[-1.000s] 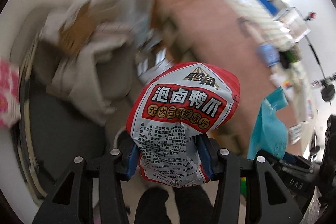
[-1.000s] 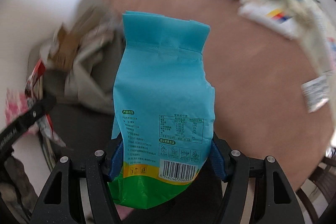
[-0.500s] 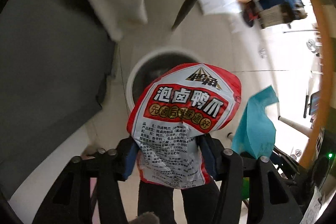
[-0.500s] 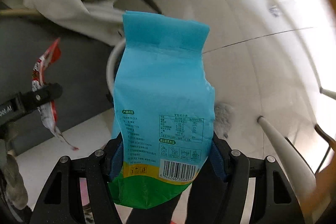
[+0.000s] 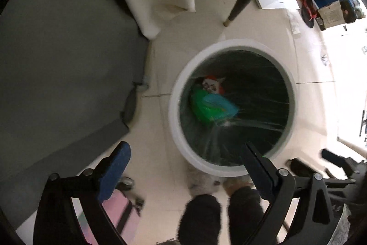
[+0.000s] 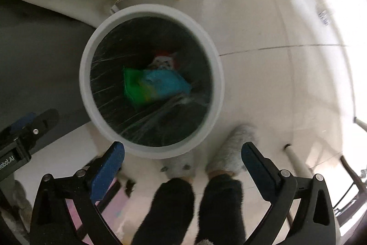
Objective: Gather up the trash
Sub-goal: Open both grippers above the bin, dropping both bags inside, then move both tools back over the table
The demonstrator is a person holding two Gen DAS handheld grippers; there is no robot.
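bin (image 5: 174,121) stands on the pale floor (image 5: 305,56) below us, white rim around a dark liner. inside it lie our two bits of trash: the blue bag (image 6: 165,83) across the bottom, the red packet (image 6: 164,60) just behind it, touching. our left gripper (image 5: 185,161) and right gripper (image 6: 182,159) both hang above the rim, jaws opening wide, nothing between them. our slippers (image 6: 227,153) stand at the bin's near edge.
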